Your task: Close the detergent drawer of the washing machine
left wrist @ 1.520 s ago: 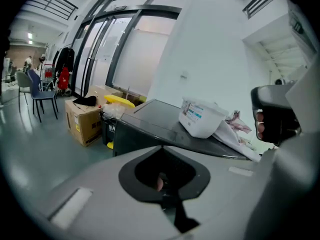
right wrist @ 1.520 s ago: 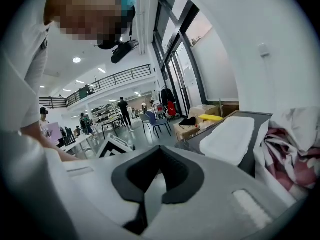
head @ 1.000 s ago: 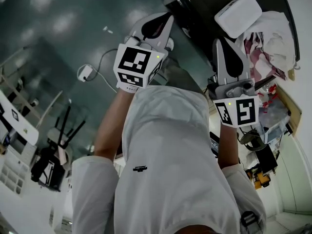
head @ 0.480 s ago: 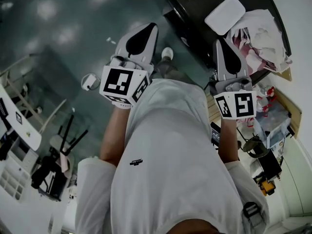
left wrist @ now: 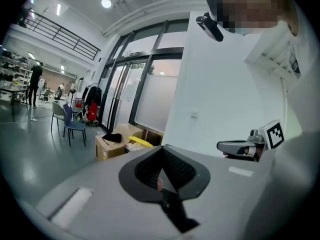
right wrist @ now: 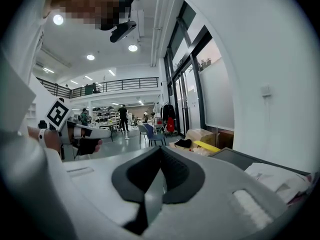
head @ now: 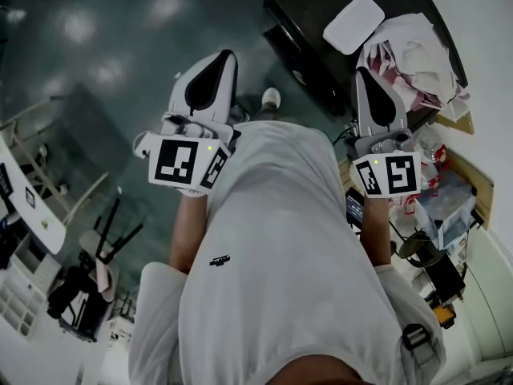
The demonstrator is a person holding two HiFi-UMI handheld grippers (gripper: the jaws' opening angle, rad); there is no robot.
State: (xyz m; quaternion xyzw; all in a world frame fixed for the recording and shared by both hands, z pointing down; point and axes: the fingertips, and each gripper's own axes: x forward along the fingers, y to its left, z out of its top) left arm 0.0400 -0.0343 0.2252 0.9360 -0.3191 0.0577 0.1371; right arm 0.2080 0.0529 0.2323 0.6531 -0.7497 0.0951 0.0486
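Left gripper [head: 224, 56] [left wrist: 161, 156]: held up before the person's white shirt [head: 272, 255], marker cube toward the chest; jaws shut together, nothing between them

Right gripper [head: 363, 72] [right wrist: 159, 155]: level with the left, on the other side of the chest, the two well apart; jaws pressed together, empty

Dark machine [head: 309, 30] [right wrist: 245, 159]: stands on the floor [head: 96, 54] at the upper right of the head view, ahead of the right gripper and apart from it; neither gripper touches it; its detergent drawer cannot be made out in any view

White slab [head: 353, 22]: lies flat on the machine's top

Laundry heap [head: 409, 54] [right wrist: 280, 179]: white and red cloth, piled just beside the slab

Background, left gripper view: blue chair [left wrist: 72, 126], cardboard boxes [left wrist: 112, 144] by a glass wall
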